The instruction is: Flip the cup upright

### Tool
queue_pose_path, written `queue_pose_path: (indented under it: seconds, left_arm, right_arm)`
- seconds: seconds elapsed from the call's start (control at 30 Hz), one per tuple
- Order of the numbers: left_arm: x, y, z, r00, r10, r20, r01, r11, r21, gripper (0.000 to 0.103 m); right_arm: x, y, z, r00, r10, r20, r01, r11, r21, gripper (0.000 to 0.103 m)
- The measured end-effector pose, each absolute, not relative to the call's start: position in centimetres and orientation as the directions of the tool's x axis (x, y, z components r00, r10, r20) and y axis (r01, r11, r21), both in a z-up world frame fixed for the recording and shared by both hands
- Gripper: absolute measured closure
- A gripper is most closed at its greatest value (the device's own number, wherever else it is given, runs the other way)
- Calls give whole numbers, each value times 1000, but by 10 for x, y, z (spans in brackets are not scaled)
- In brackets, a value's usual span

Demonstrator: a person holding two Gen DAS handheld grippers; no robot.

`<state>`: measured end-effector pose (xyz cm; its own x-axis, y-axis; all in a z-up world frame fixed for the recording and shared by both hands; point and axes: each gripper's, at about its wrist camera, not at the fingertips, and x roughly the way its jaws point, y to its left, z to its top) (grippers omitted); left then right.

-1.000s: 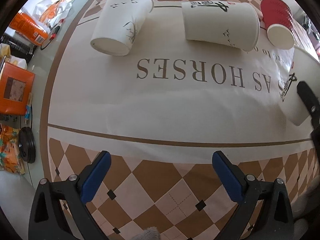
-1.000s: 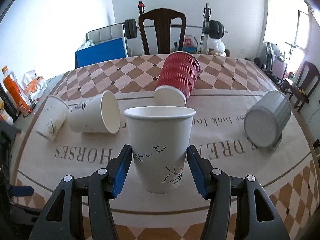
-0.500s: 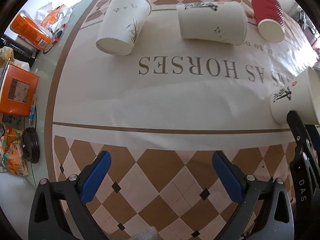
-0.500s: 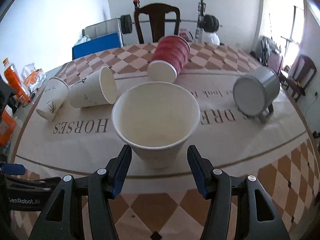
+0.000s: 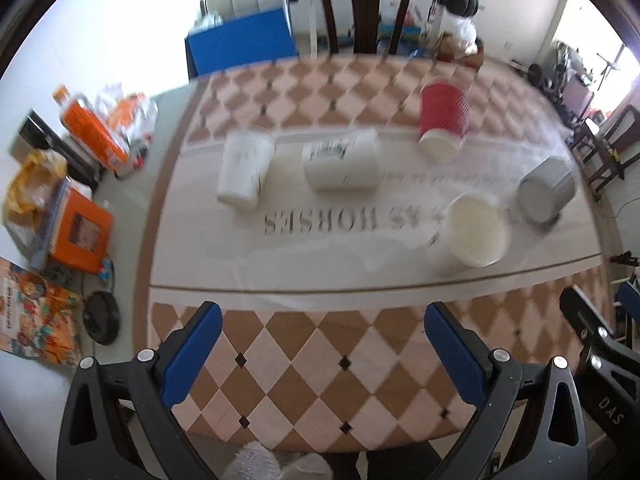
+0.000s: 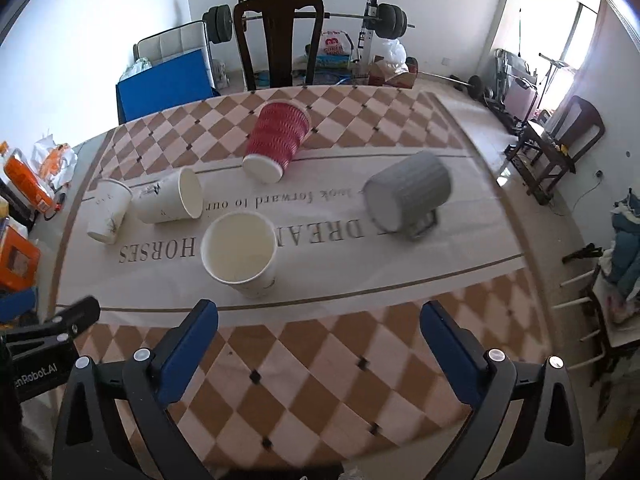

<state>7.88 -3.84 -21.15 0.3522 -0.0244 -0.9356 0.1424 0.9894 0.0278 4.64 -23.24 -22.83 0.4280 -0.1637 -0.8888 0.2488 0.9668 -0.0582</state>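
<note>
A white paper cup (image 6: 240,250) stands upright, mouth up, on the lettered tablecloth; it also shows in the left wrist view (image 5: 476,230). My right gripper (image 6: 318,344) is open and empty, drawn back from it above the checkered border. My left gripper (image 5: 320,346) is open and empty over the checkered border too. Two more white paper cups (image 6: 110,212) (image 6: 170,200), a red ribbed cup (image 6: 278,142) and a grey mug (image 6: 408,194) lie on their sides farther back.
Orange boxes, a juice bottle (image 5: 92,130) and snack bags sit on the table's left edge. A dark wooden chair (image 6: 278,38) stands behind the table. Stools and clutter stand to the right of the table.
My right gripper has let go of the white cup, which now stands upright, and has pulled back and up. My left gripper has also risen and drawn back.
</note>
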Motion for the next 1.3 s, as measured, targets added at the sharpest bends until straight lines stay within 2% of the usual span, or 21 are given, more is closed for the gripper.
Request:
queue_pose_path:
  seconds: [0.2, 0.5, 0.87, 1.3]
  left_arm:
    - [72, -49, -134, 415, -82, -906, 136, 990, -28, 0]
    - [53, -57, -61, 465, -38, -884, 105, 994, 13, 0]
    - [32, -56, -36, 464, -27, -885, 91, 996, 17, 0]
    - [24, -54, -28, 471, -19, -882, 80, 997, 22, 0]
  right_arm:
    - [35, -242, -154, 414, -156, -897, 204, 976, -76, 1]
    - [21, -258, -77, 435, -141, -889, 221, 974, -47, 1]
    - [-2, -258, -26, 478, -159, -864, 228, 972, -53, 1]
    - [-8, -262, -18, 483, -163, -860, 241, 969, -49, 1]
